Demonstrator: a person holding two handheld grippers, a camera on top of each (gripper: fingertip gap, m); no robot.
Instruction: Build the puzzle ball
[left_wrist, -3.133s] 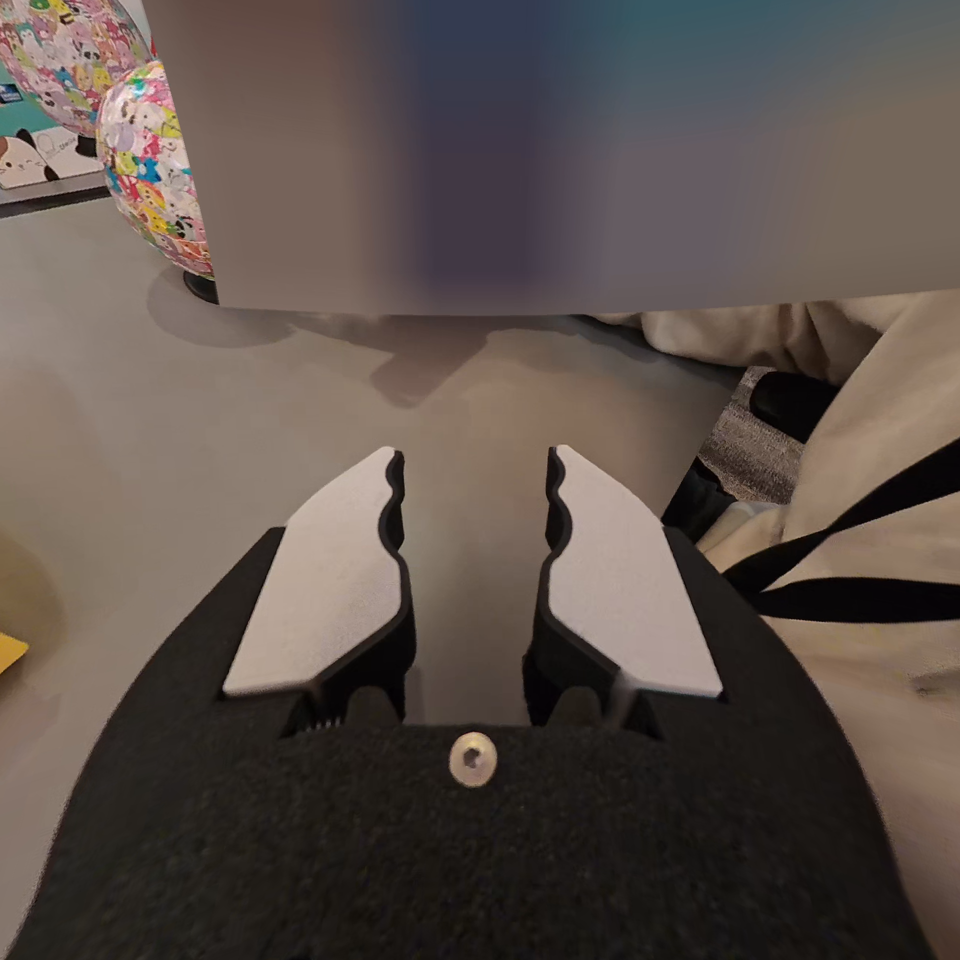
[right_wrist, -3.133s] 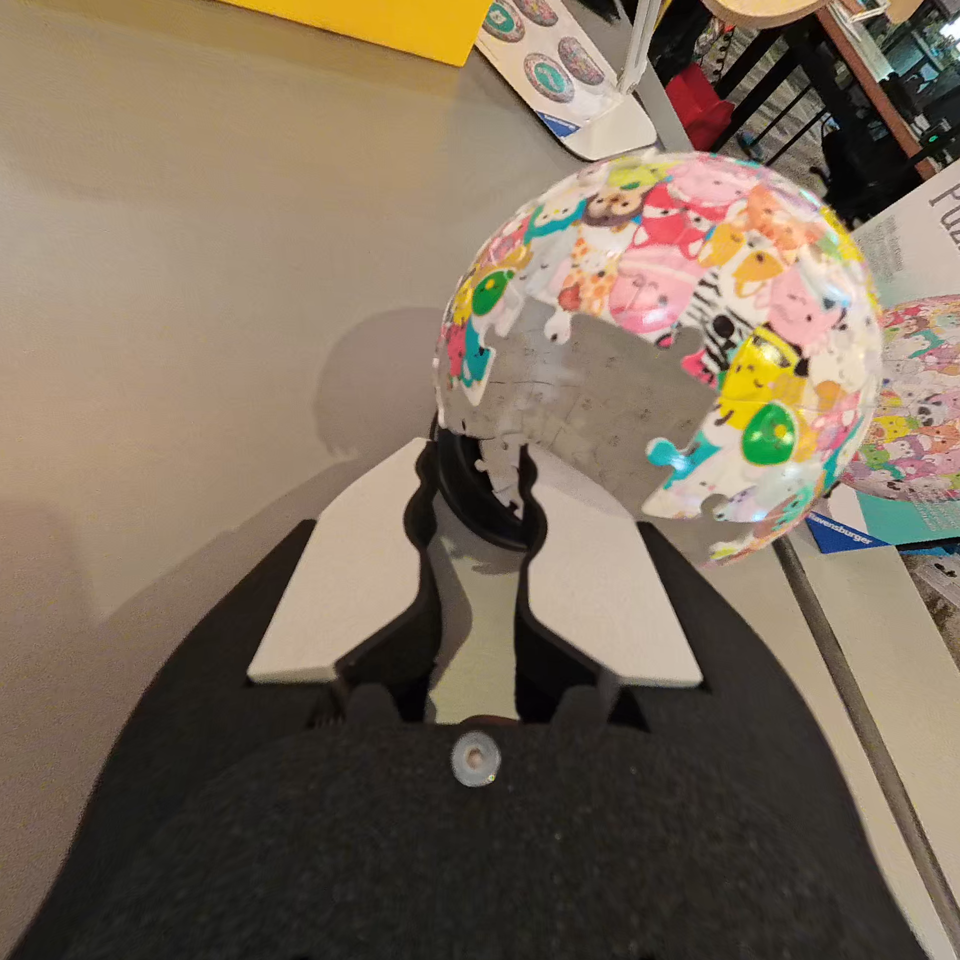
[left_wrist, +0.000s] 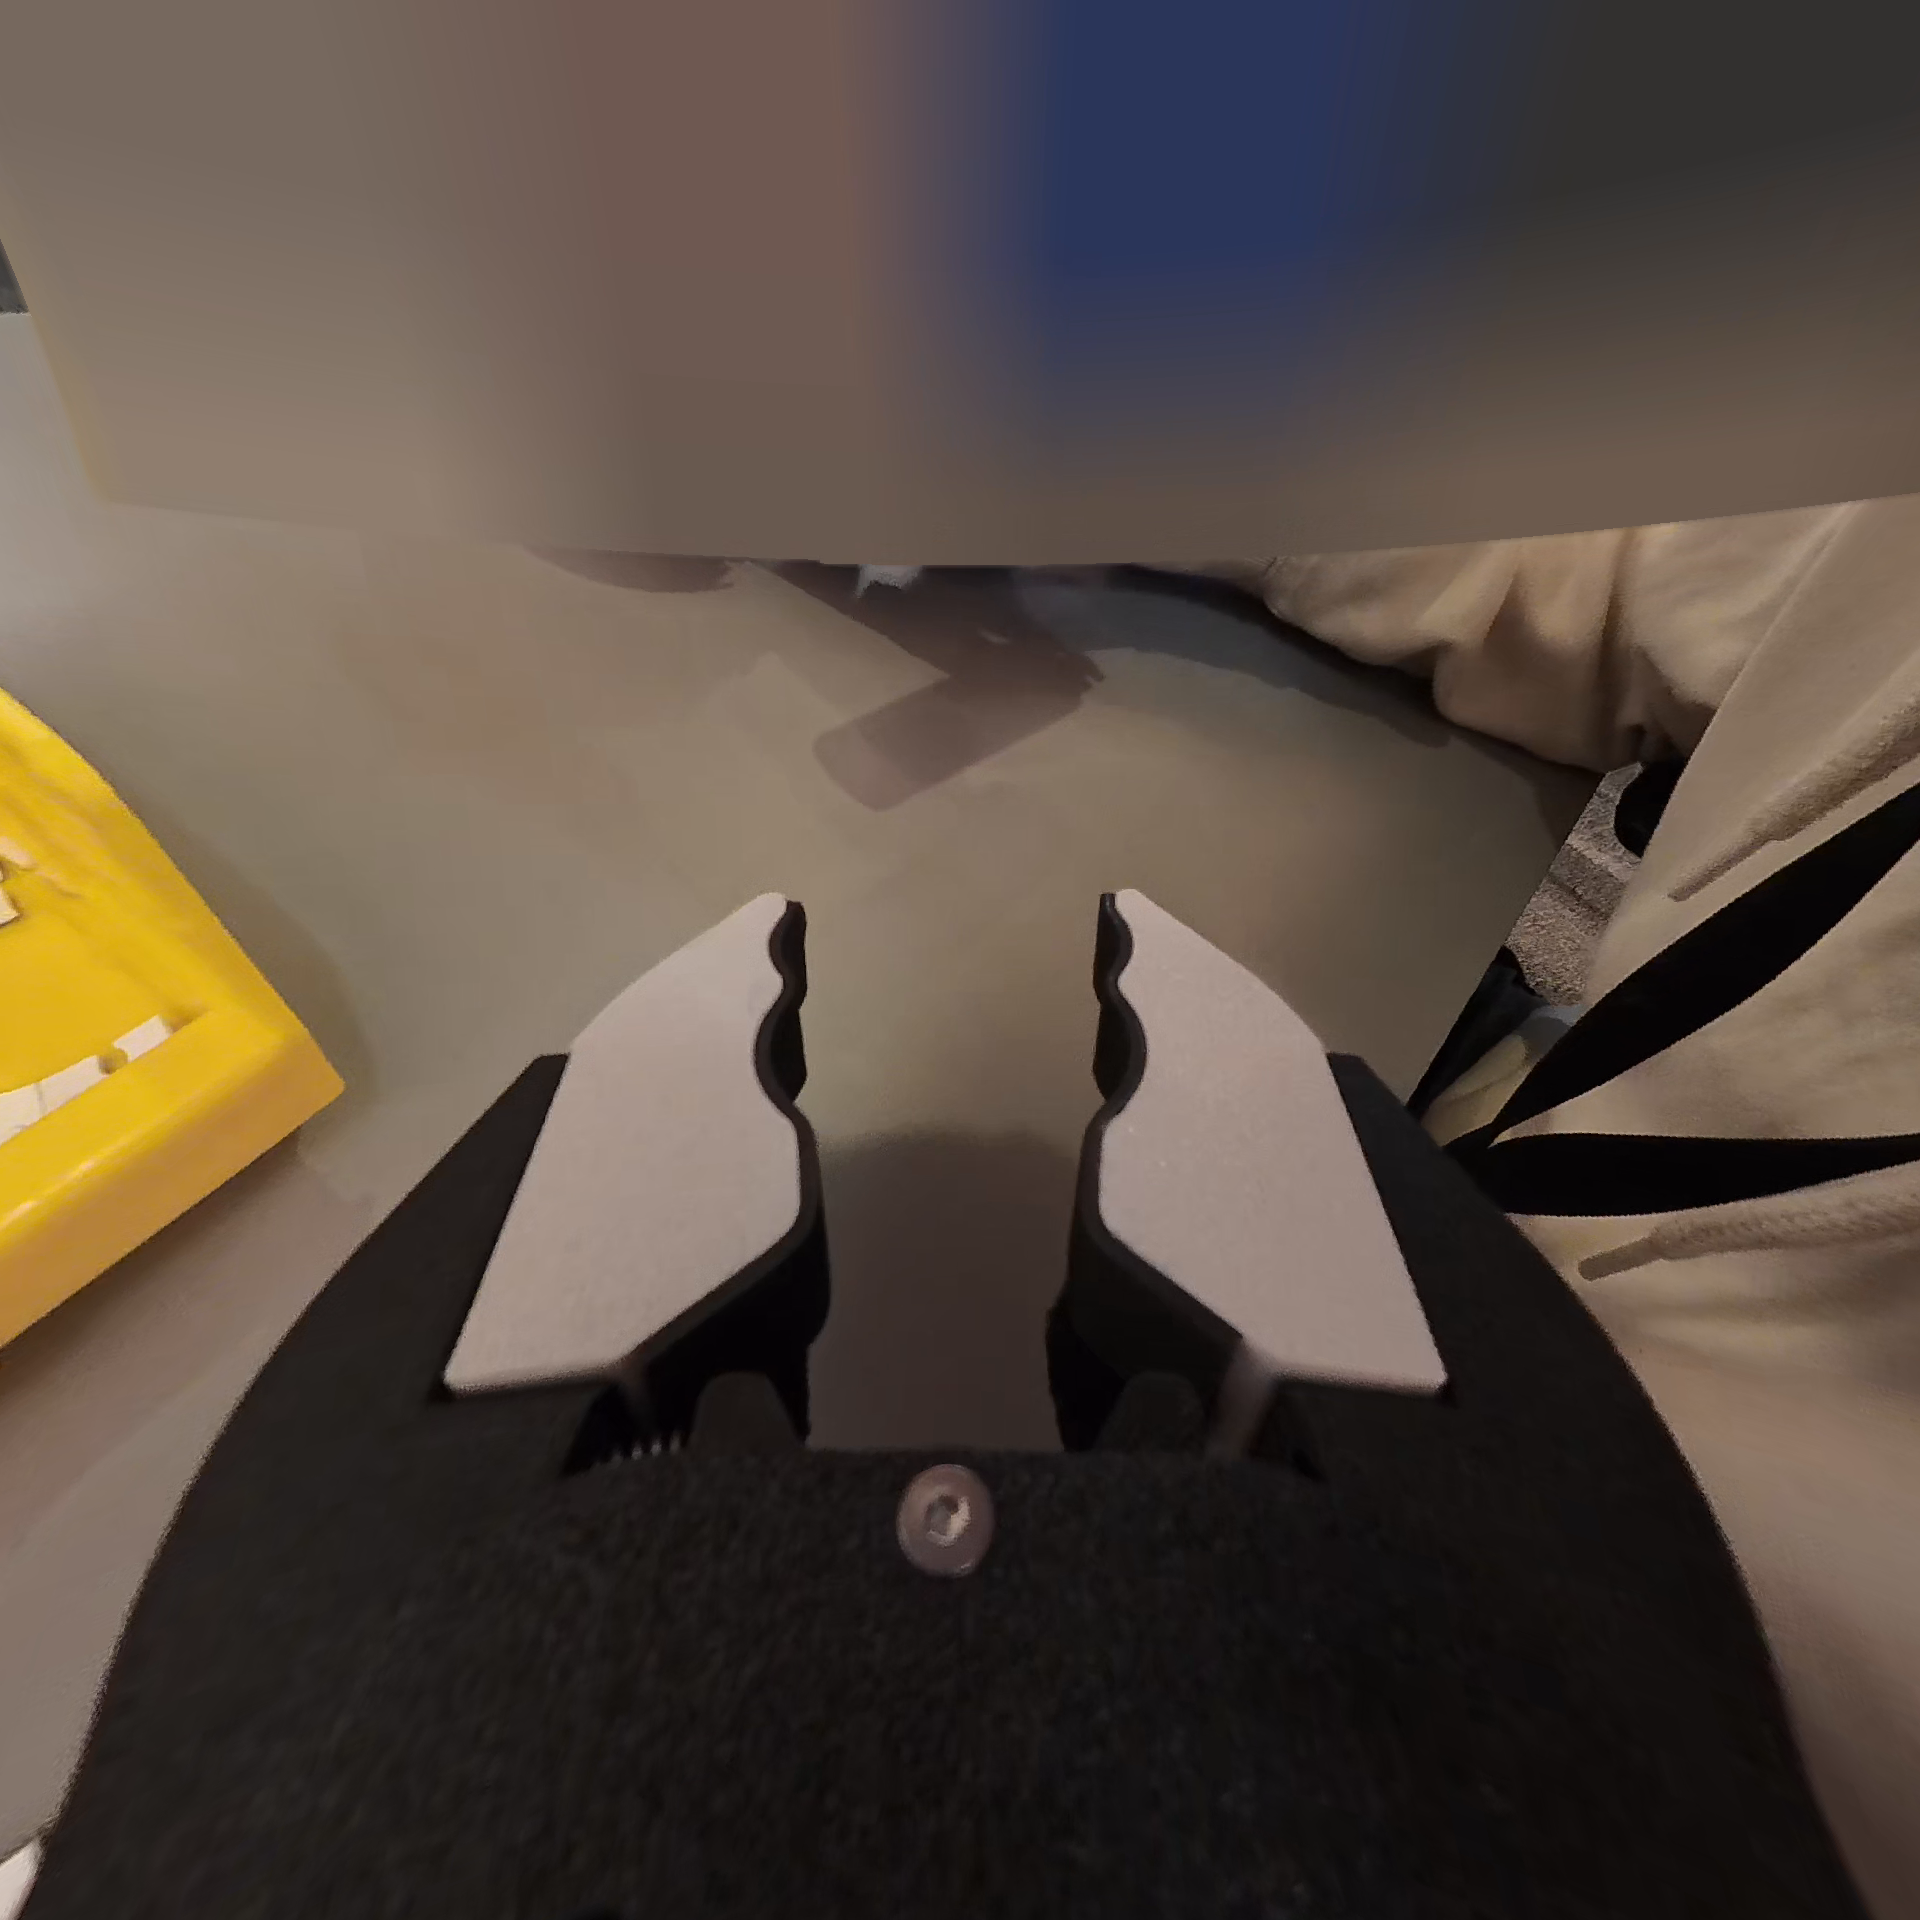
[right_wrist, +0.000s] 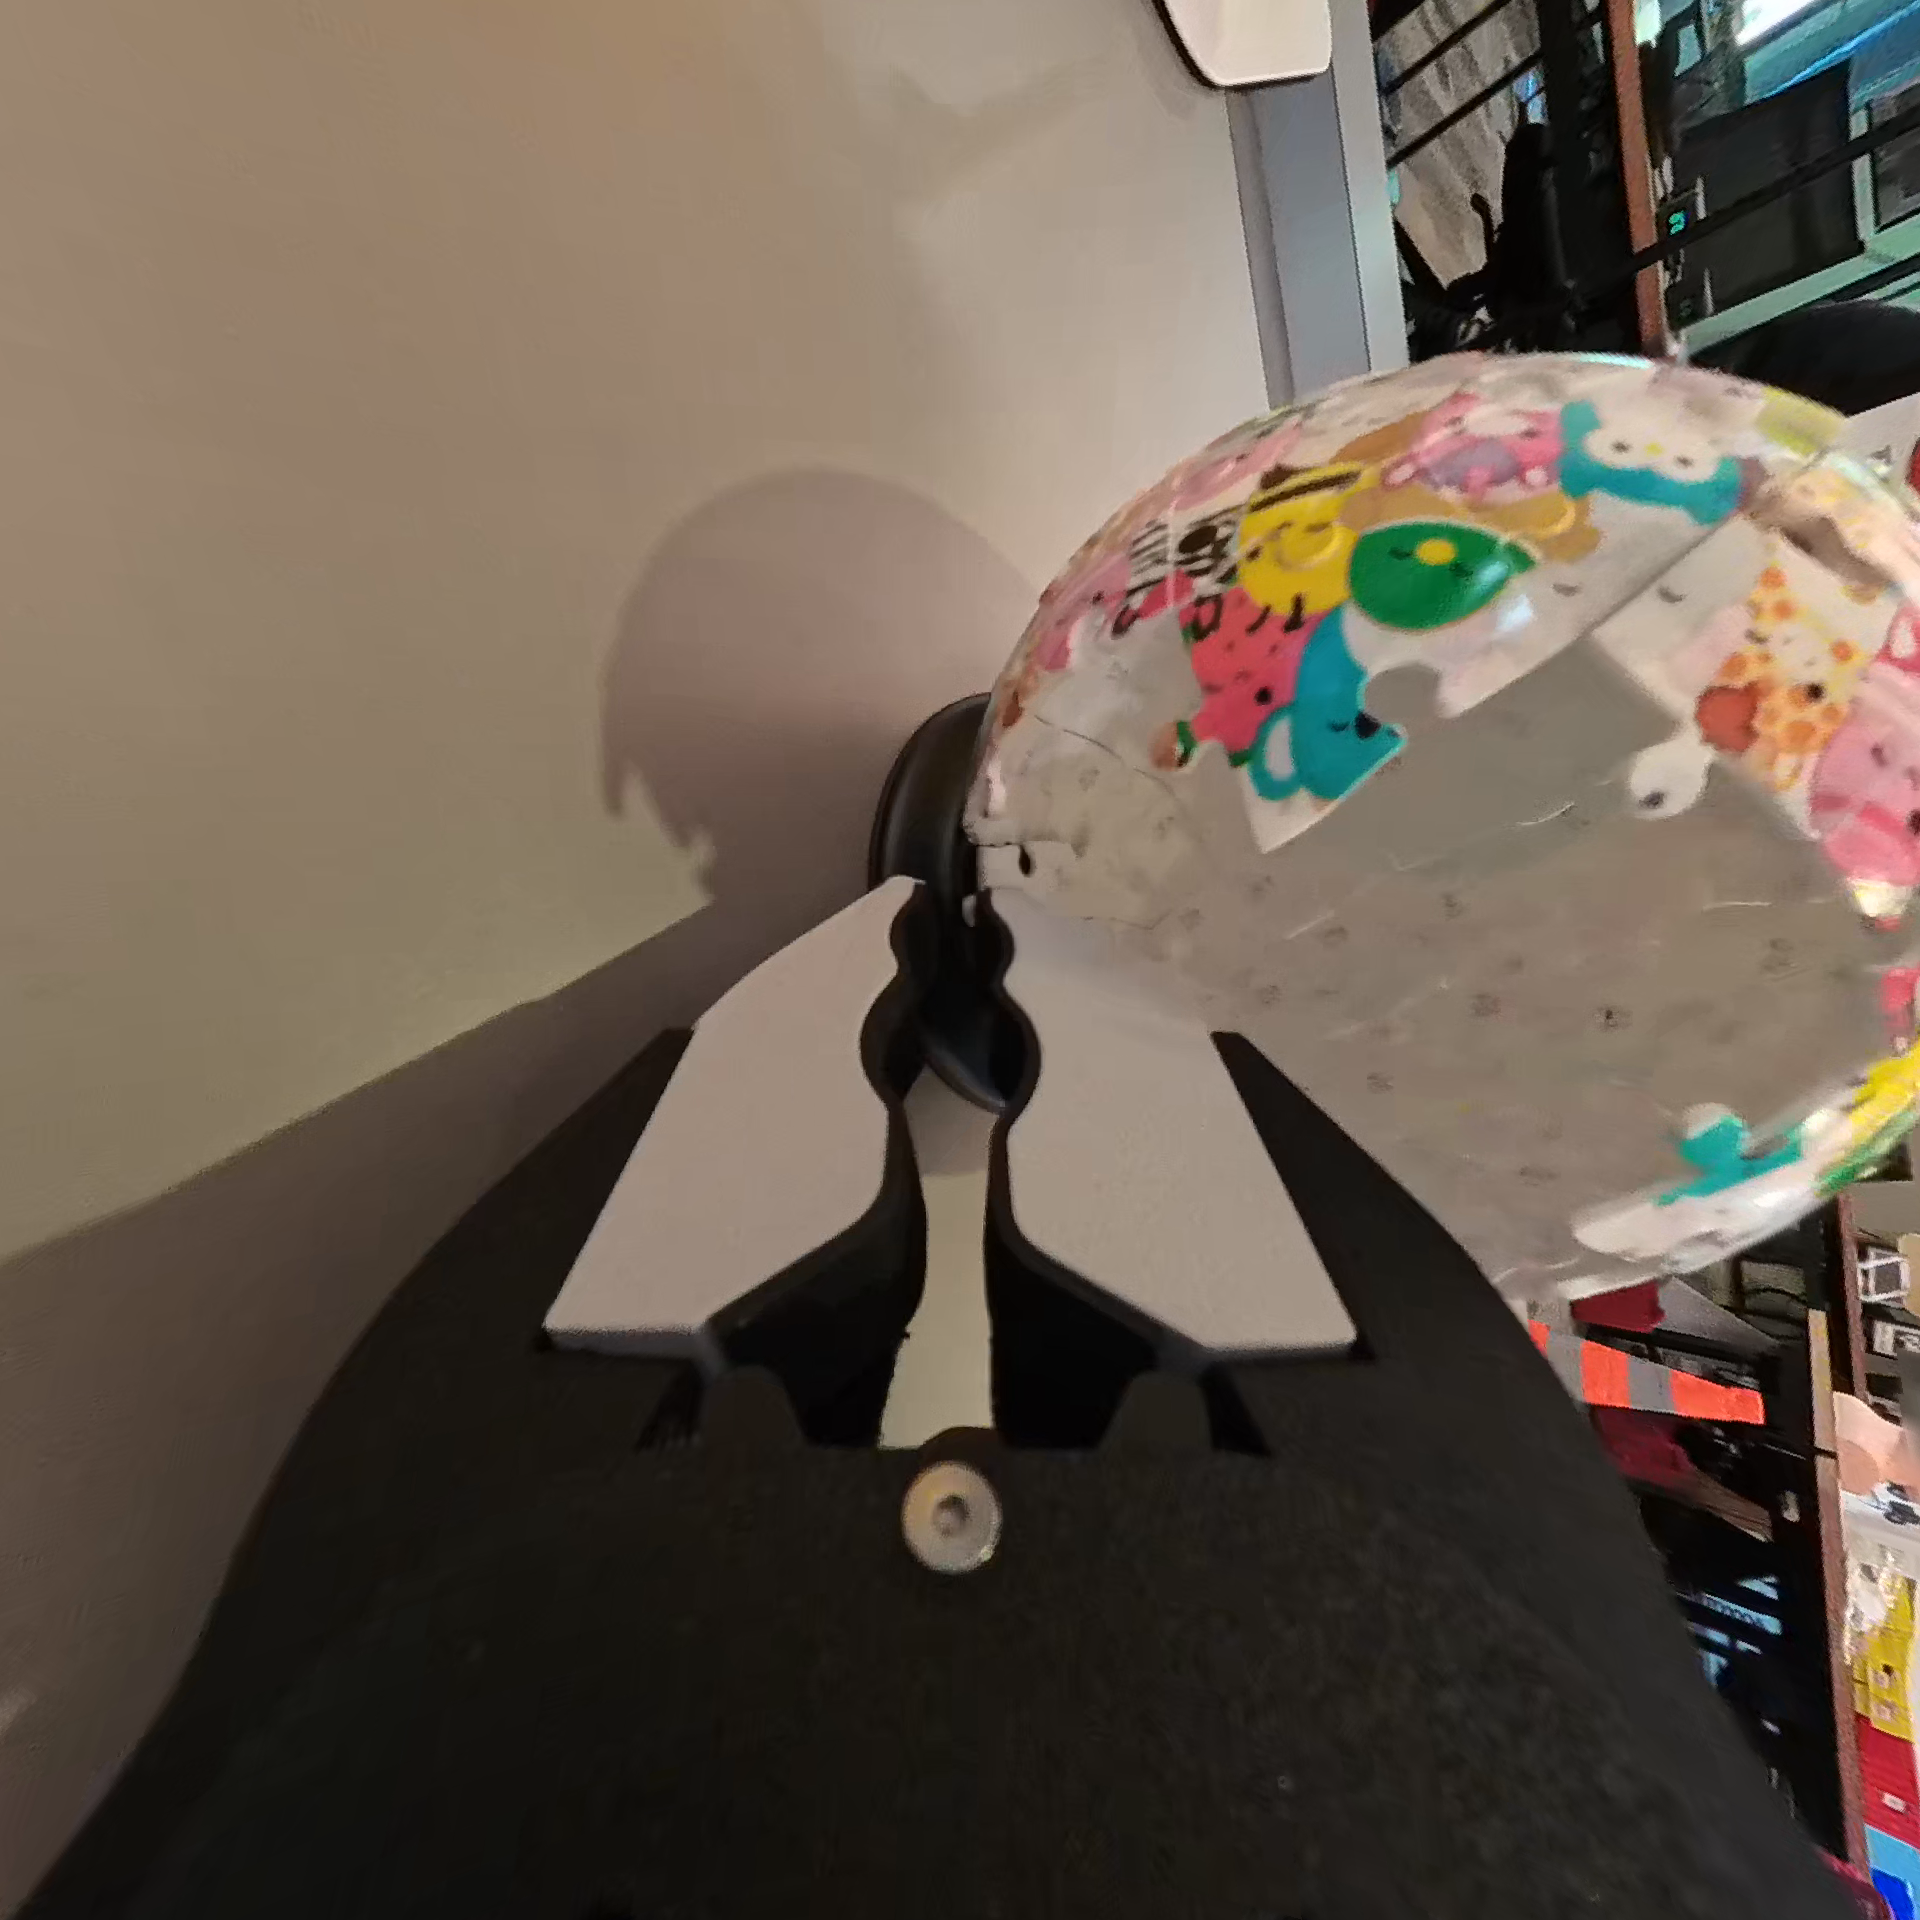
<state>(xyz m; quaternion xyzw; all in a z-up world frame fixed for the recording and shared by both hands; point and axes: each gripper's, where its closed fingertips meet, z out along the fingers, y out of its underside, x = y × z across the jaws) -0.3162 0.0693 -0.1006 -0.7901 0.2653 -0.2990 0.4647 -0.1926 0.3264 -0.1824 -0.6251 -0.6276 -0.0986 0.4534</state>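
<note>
The puzzle ball (right_wrist: 1455, 831), still only part built with a broad grey gap in its printed shell, now fills the right of my right wrist view, much nearer than three seconds ago. It sits tipped on its black stand (right_wrist: 925, 790), and the camera itself has rolled, so the table (right_wrist: 416, 520) runs up the frame like a wall. My right tool (right_wrist: 951, 914) has narrowed; its tips are nearly pressed together right at the ragged lower edge of the ball, just in front of the stand. I cannot tell whether they pinch a piece, the shell edge or nothing, so I judge this as working a piece into that edge.

On the left, my view has swung away from the ball, which is gone from that frame. A yellow tray (left_wrist: 156, 1122) with pale loose pieces (left_wrist: 62, 1081) has come in at near left instead. The left tool (left_wrist: 948, 920) stays spread and empty above bare table, beside a person's cream sleeve (left_wrist: 1714, 935) on the right. I read that as heading to fetch the next piece.
</note>
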